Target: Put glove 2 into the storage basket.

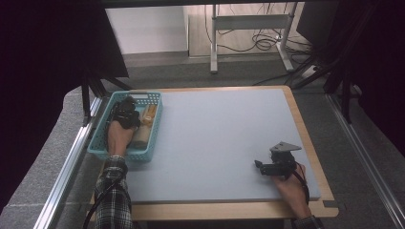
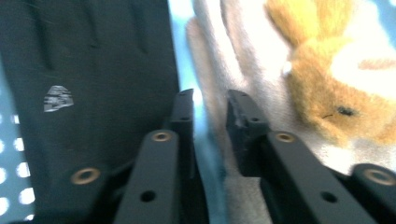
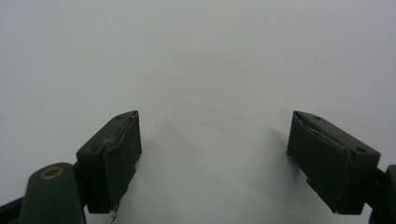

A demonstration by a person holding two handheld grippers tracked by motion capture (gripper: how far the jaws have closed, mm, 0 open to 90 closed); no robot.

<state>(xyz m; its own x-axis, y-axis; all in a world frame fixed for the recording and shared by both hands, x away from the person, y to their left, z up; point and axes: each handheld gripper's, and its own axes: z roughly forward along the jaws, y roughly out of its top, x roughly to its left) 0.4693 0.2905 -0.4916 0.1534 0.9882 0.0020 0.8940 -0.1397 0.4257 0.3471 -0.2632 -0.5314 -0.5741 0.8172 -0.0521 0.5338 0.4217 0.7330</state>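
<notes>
My left gripper (image 1: 127,112) reaches down into a teal perforated basket (image 1: 98,136) at the table's left edge. Its jaws (image 2: 210,100) stand a narrow gap apart, with the basket's pale blue floor showing between them and nothing pinched. A cream and tan plush toy (image 2: 336,84) lies just right of the jaws, its cream edge brushing the right fingertip (image 2: 243,116). A black fabric item (image 2: 93,70) with a small white print lies to their left. The plush (image 1: 145,121) fills the basket's right side. My right gripper (image 1: 261,167) rests open over the bare grey mat (image 3: 196,56), its jaws (image 3: 215,135) wide apart.
The grey mat (image 1: 215,129) covers a wooden table top (image 1: 305,138). Metal rails run along both sides of the table, and black curtains hang at left and right. A desk frame with cables stands on the floor behind.
</notes>
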